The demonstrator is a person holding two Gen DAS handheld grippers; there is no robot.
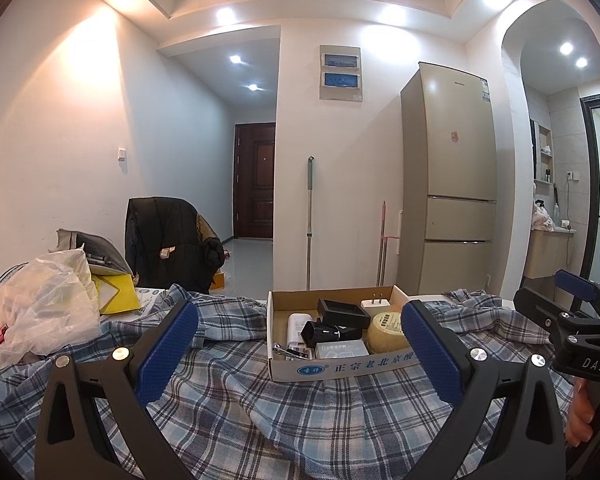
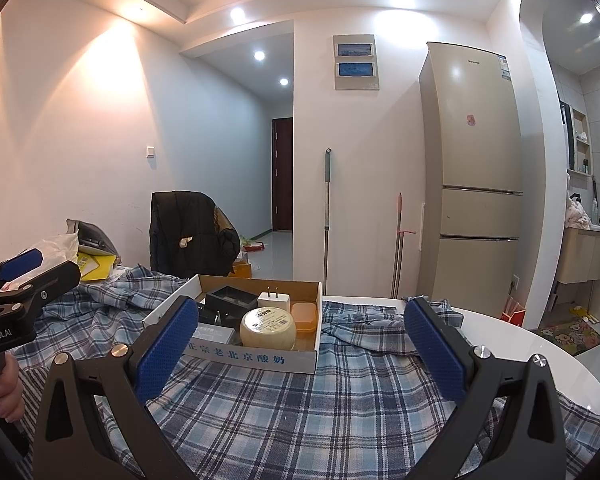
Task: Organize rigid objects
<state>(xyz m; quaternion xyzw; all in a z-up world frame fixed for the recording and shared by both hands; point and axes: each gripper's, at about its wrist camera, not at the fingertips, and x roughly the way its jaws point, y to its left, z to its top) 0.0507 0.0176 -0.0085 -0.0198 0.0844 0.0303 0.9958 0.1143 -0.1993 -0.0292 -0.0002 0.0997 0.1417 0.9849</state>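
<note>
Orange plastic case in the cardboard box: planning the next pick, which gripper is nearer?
Probably right. The right gripper faces the orange plastic case; the left gripper sits farther left.

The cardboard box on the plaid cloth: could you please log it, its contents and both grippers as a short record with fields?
container: cardboard box, open top, on the plaid cloth
contents: yellow round tin, orange case, white plug adapter, black tray, nail clipper, white carton
left gripper: jaws wide apart, nothing held, short of the box
right gripper: jaws wide apart, nothing held, short of the box
beside the box: plastic bag at far left
</note>
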